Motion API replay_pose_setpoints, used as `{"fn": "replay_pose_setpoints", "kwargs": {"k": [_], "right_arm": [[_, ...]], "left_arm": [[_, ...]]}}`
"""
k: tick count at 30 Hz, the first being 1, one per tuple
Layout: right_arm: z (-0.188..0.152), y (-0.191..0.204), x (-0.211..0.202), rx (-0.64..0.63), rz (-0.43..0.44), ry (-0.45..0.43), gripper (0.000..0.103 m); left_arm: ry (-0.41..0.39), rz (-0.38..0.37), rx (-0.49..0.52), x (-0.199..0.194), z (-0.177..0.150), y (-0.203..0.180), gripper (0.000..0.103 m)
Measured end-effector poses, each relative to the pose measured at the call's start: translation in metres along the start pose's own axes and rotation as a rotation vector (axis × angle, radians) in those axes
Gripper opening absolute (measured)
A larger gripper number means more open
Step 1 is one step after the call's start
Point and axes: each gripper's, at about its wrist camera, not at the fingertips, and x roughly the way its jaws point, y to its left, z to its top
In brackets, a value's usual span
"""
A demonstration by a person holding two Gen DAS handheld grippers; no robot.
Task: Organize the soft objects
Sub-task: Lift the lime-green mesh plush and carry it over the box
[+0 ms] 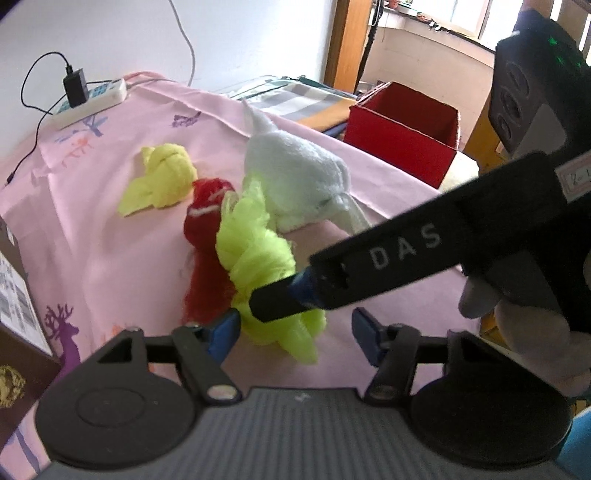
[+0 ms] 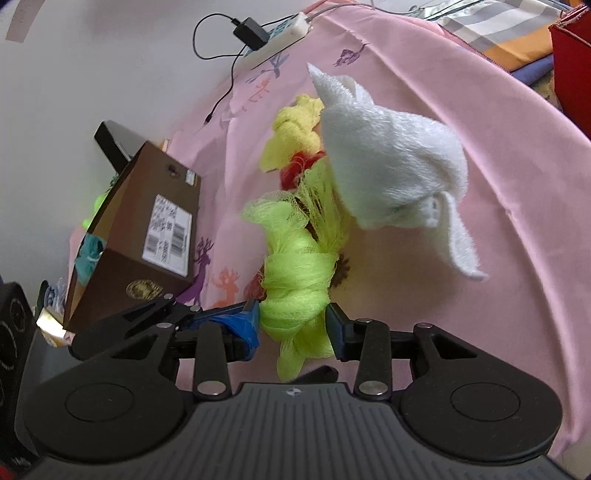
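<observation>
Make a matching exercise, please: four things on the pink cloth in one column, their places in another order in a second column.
Things:
1. neon green mesh bundle
2. white plush towel
3. black charger
4. red box

Places:
A. plugged into the white power strip
B. at the far edge, open top
C. between the fingers of the right gripper
D. just behind the green bundle

Pairs: 1-C, 2-D, 3-A, 4-B

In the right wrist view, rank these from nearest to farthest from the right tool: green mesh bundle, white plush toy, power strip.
1. The green mesh bundle, between the fingers of the right tool.
2. The white plush toy, beyond it, to the right on the pink cloth.
3. The power strip, at the far top edge by the wall.
</observation>
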Motion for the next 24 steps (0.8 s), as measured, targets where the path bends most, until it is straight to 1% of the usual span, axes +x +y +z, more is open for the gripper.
{"fn": "replay_pose_setpoints", "kwargs": {"k": [5, 9, 12, 17, 24], "right_arm": [[-0.011, 0.011, -0.007, -0.001, 0.030, -0.019, 0.022], [-0.016, 0.024, -0.013, -0.014, 0.064, -0.037, 0.021], [-0.020, 0.039, -0.016, -0.055, 0.085, -0.055, 0.021], [-0.017, 0.062, -0.012, -0.126, 0.090, -0.086, 0.021], [-0.003, 0.105, -0.003, -0.216, 0.140, -0.111, 0.021]], "left_arm": [[-0.017, -0.016, 0.011, -0.018, -0.007, 0.001, 0.063], [-0.061, -0.016, 0.009, -0.037, -0.008, 0.007, 0.063], [-0.103, -0.006, -0.002, -0.053, -0.008, 0.014, 0.064], [-0.145, 0.032, -0.012, -0.072, -0.012, 0.023, 0.063], [-0.226, 0.100, -0.066, -0.108, -0.015, 0.053, 0.063]]}}
